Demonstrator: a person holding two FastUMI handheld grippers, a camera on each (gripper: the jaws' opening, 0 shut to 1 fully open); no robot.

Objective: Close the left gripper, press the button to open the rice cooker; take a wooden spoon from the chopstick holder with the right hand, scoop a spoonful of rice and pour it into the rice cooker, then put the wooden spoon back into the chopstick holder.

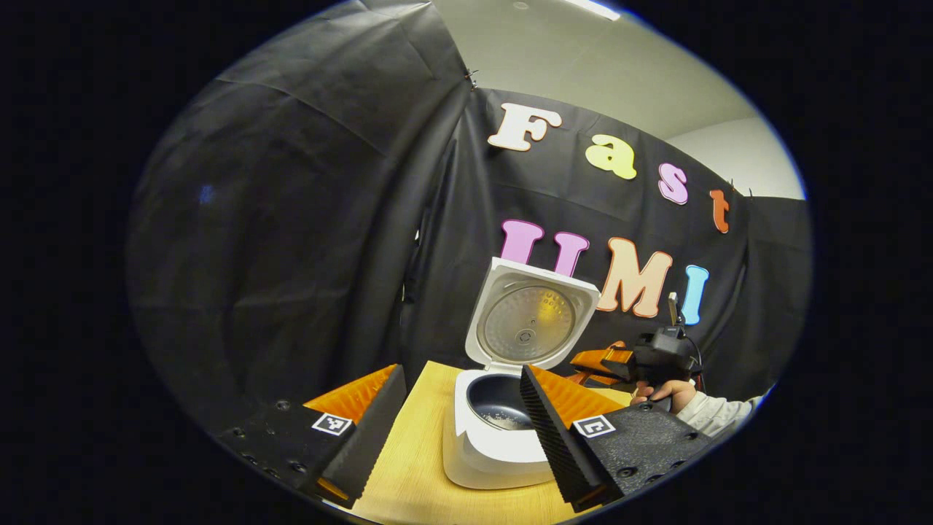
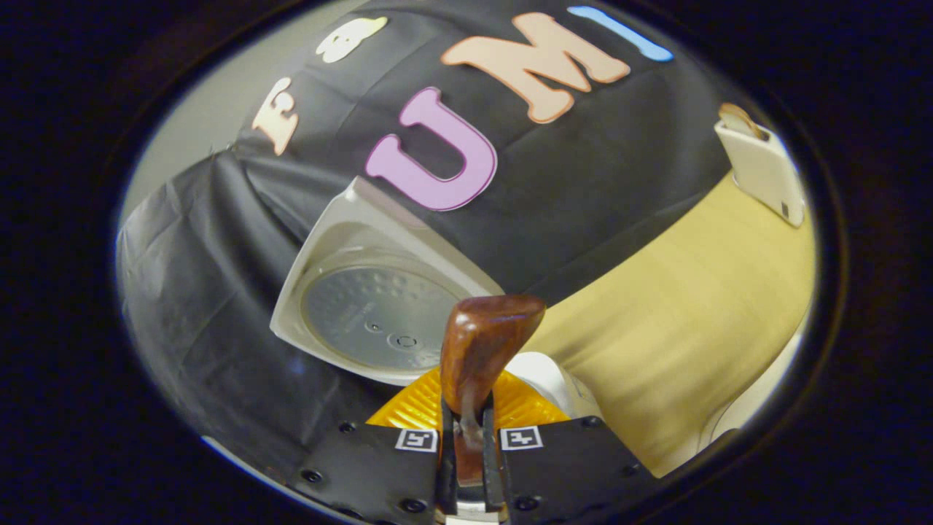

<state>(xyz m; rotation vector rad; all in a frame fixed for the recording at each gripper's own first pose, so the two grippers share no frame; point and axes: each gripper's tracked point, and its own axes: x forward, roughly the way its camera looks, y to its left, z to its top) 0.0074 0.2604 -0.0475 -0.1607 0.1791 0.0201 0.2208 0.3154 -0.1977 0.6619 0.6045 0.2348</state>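
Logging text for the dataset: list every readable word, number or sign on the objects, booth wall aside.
Rice cooker lid: embossed marks on the inner plate, too blurred to read.
Left claw: square coded markers, patterns, no words.
Right claw: same kind of markers.
Wooden spoon: none.

The rice cooker [image 1: 496,437] stands open on the bench [image 1: 415,452], its raised lid [image 1: 531,317] walling off twelve o'clock, so the pot mouth lies free from above and the front. The left claw [image 1: 459,430] stands spread wide before it. At three o'clock the right claw [image 2: 466,452], pinching the wooden spoon [image 2: 481,350], crowds that side.
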